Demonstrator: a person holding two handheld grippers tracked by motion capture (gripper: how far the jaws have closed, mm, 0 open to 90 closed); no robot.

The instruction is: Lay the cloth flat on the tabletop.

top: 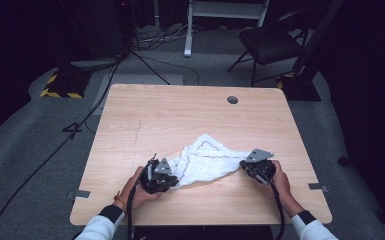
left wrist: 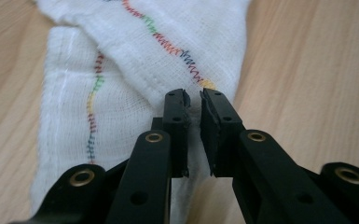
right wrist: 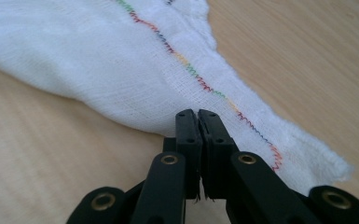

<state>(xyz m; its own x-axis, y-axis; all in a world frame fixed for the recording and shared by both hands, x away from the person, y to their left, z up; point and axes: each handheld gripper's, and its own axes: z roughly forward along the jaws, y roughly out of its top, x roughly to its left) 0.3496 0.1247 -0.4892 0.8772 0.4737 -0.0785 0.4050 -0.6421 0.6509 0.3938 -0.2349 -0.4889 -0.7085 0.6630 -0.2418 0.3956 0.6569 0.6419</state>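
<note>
White cloth (top: 205, 160) w/ multicolour stitched hem lies crumpled on wooden counter (top: 145, 120), near front edge, betw both hands. Left gripper (top: 172, 173) at cloth's left end, jaws nearly closed, narrow gap w/ fabric edge in it. Right gripper (top: 243, 164) at right end, jaws clamped tight on cloth's edge

White gauze cloth (top: 206, 159) with multicoloured stitching lies crumpled on the table's near half.

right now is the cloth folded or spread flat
Folded and bunched, not flat: the white cloth lies in overlapping layers on the table, one stitched edge crossing another, pinched between the left gripper and right gripper.
</note>
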